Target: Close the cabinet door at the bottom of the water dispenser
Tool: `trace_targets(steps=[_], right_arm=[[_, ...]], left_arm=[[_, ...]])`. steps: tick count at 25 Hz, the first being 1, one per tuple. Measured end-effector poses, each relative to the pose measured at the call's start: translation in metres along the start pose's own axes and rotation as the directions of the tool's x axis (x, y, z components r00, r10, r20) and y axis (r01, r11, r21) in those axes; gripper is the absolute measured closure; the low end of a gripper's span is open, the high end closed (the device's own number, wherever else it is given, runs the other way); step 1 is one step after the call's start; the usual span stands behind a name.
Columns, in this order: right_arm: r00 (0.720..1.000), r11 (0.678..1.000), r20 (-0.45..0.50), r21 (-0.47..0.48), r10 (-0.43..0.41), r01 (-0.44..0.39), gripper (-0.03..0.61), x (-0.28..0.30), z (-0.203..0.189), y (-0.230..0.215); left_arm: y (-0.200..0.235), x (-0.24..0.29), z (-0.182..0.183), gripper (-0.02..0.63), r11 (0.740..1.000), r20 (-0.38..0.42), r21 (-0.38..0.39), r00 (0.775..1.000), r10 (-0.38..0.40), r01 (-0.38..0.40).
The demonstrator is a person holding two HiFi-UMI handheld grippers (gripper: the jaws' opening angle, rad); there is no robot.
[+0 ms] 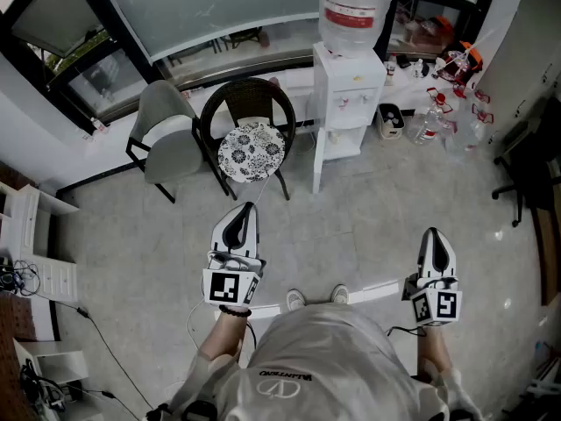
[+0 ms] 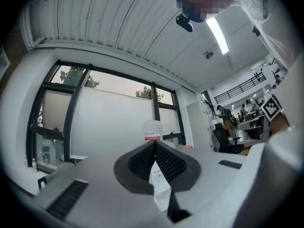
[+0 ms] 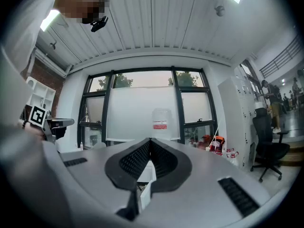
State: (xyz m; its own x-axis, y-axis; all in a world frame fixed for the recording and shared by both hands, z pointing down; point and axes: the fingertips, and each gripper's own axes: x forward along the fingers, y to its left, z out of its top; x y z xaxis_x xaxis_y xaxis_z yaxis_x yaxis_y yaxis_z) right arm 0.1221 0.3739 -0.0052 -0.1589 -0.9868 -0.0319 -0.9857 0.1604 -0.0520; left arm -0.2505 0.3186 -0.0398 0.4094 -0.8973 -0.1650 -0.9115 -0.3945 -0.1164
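1. At the near edge, the person (image 1: 320, 367) is seen from above in a light shirt, with the shoes (image 1: 296, 299) just past the hem.
2. The left gripper (image 1: 248, 209) is held out on the near left. Its jaws are pressed together, with nothing pinched between them.
3. The right gripper (image 1: 430, 233) is held out on the near right, well apart from the left one. Its jaws are likewise pressed together on nothing.
4. Bare grey floor (image 1: 368, 226) lies between both grippers and the furniture beyond; nothing is touched by either gripper.
5. Farther on the left, a dark wicker chair (image 1: 245, 103) with a patterned cushion (image 1: 252, 150) is placed. A grey chair (image 1: 166, 134) stands just beside it, farther left.
6. To the right of the wicker chair the white dispenser (image 1: 349, 86) is set against the far wall, with a large bottle (image 1: 353, 11) on top.
7. The door (image 1: 317, 160) at the dispenser's bottom is open. It is swung out toward the near side at the dispenser's left edge, and the lower compartment is exposed.
8. Small bottles (image 1: 429, 123) are gathered on the floor to the right of the dispenser.
9. A window (image 1: 210, 7) runs along the far wall behind the chairs and dispenser.
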Motion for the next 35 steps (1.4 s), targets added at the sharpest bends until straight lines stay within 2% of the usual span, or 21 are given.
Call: trace_targets(steps=[16,28,35], right_arm=[[0.999,0.999,0.001,0.004,0.046,-0.046,0.561,0.011,0.002,0.027],[0.998,0.998,-0.016,-0.012,0.058,-0.059,0.561,0.009,-0.011,0.087],[0.997,0.997,-0.01,-0.028,0.072,-0.072,0.561,0.013,-0.007,0.098]], left_arm=[[0.001,-0.003,-0.002,0.609,0.999,0.0,-0.024,0.999,-0.036,0.036],[0.021,-0.031,-0.023,0.609,0.993,-0.021,-0.064,0.995,-0.1,0.099],[0.025,-0.032,-0.022,0.609,0.992,-0.016,-0.073,0.995,-0.101,0.1]])
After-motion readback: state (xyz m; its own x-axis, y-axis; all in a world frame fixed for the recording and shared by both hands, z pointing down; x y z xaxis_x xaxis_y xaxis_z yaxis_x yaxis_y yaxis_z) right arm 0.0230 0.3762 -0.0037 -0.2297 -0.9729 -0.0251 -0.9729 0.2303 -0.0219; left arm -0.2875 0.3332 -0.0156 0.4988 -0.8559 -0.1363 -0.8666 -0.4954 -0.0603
